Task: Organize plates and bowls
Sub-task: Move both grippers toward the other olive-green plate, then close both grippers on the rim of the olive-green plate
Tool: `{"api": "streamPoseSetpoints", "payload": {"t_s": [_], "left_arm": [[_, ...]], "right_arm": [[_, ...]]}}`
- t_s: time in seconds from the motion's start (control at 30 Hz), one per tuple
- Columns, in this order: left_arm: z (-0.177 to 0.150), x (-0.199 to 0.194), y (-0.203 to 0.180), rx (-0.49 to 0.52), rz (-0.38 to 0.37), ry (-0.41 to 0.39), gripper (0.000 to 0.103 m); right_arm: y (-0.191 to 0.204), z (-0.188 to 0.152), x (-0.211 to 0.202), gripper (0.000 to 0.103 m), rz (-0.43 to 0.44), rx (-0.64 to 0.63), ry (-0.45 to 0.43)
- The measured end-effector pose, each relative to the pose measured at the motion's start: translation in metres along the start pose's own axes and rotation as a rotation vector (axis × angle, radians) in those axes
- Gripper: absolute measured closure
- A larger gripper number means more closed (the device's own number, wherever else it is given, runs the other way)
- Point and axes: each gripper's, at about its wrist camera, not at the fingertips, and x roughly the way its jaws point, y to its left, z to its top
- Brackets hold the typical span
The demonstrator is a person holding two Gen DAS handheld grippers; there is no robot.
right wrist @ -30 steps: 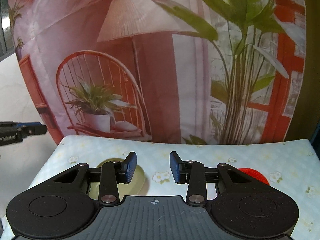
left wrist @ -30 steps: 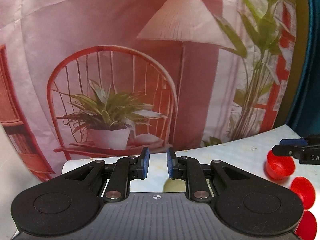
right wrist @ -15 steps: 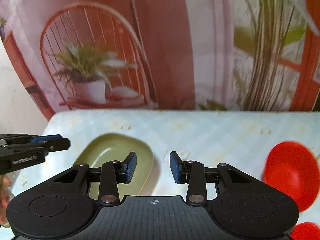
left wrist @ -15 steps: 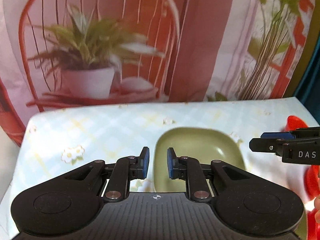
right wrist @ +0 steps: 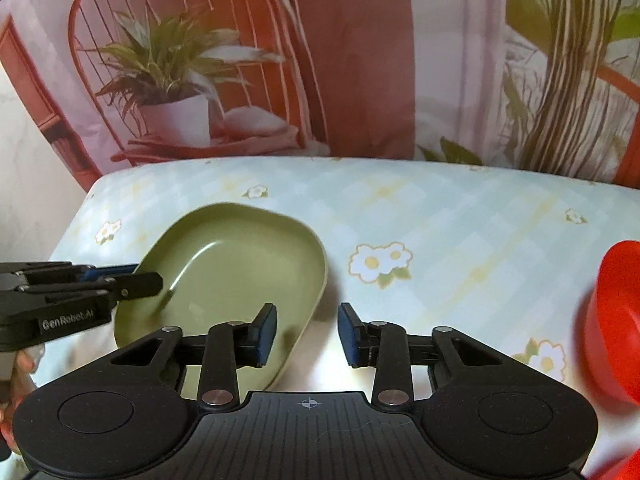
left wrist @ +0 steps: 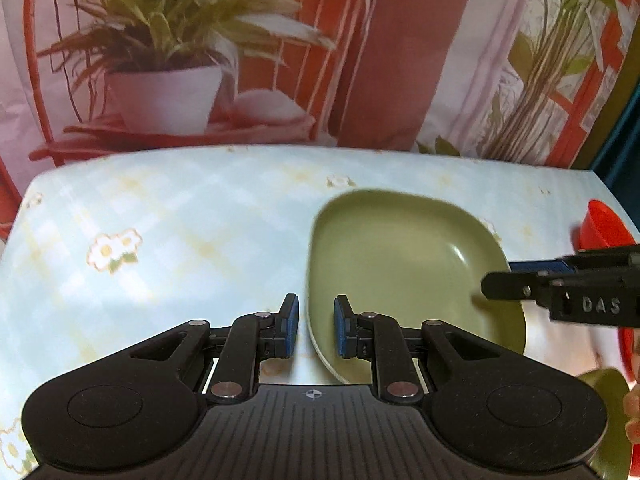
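A green plate (left wrist: 400, 272) lies on the flowered tablecloth (left wrist: 160, 240). My left gripper (left wrist: 316, 330) hangs low over the plate's left rim, which shows in the narrow gap between its blue pads. The pads do not press on it. My right gripper (right wrist: 307, 336) stands over the right rim of the plate (right wrist: 232, 264), one finger over the inside and one outside. Its jaws are closing, with no pad touching the rim. Each gripper shows in the other view: the right gripper (left wrist: 496, 286) and the left gripper (right wrist: 148, 280). A red bowl (right wrist: 616, 320) stands to the right.
Red bowls (left wrist: 604, 224) crowd the table's right edge, with another green dish (left wrist: 604, 396) near the front right corner. A printed curtain (left wrist: 360, 60) hangs straight behind the table. A person's hand (right wrist: 24, 360) shows behind the left gripper. Bare tablecloth (right wrist: 460, 220) lies between the plate and the bowls.
Both grippers have sunk and tipped down toward the table, so the green plate now fills the middle of each view. The right gripper's jaws have narrowed slightly.
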Motion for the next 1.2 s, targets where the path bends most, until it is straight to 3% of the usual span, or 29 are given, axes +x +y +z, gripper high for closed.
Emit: {"api": "streamPoseSetpoints", "payload": {"t_s": [0.07, 0.13, 0.3, 0.63, 1.2], "left_arm": [[-0.004, 0.0, -0.002, 0.007, -0.008, 0.006, 0.084], [-0.006, -0.002, -0.005, 0.023, 0.006, 0.002, 0.087], [-0.003, -0.014, -0.005, 0.006, 0.009, -0.027, 0.09], [0.005, -0.056, -0.033, 0.067, 0.009, -0.071, 0.09], [-0.033, -0.106, -0.095, 0.127, -0.025, -0.079, 0.089]], "right_arm": [[0.0, -0.001, 0.003, 0.091, 0.001, -0.003, 0.019], [0.002, -0.002, 0.004, 0.092, 0.004, -0.013, 0.03], [0.002, -0.006, -0.004, 0.092, 0.023, -0.004, 0.017], [-0.004, -0.012, -0.051, 0.092, 0.043, 0.026, -0.064], [-0.035, -0.064, -0.134, 0.092, 0.057, 0.073, -0.131]]}}
